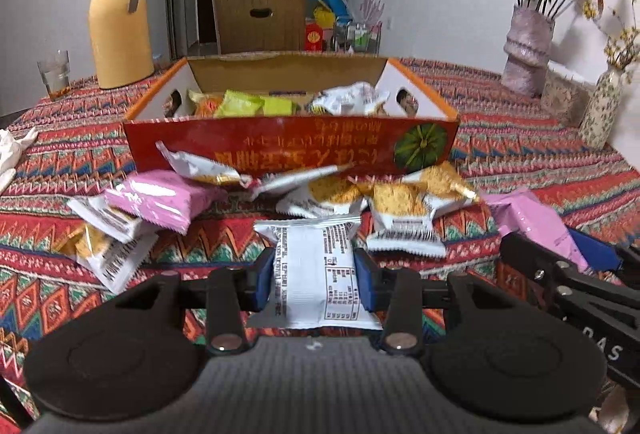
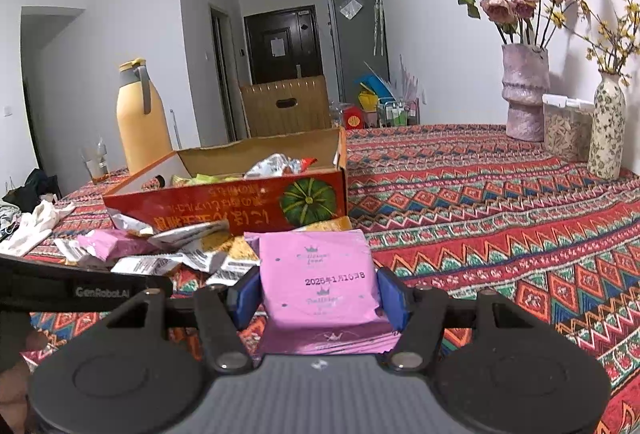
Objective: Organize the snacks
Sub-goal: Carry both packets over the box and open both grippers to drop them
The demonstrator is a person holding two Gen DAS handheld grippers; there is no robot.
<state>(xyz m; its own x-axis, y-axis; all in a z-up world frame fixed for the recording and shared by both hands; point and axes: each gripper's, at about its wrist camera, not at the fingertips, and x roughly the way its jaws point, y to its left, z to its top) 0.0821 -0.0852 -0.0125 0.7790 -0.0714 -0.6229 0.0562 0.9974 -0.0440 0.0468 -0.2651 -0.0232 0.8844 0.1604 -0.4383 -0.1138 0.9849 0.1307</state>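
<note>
- The table, under a bright zigzag cloth, runs wide and bare on the right side; vases and a jar stand along its far right edge, a yellow jug at the far left.
- The cardboard box sits open-topped straight ahead of both grippers, its long red wall broadside to them and already holding some packets. That near wall is the edge any packet must clear on the way in.
- A loose heap of snack packets lies on the cloth just in front of that wall, between the grippers and the box.
- The right gripper pinches a pink packet by its two sides, the packet's long axis pointing forward toward the box's right end.
- The left gripper pinches a white packet the same way, its length pointing ahead at the box's middle.
- My judgement: the left one sits nearer the box centre; both need lift over the heap and wall, and the space above looks free.
</note>
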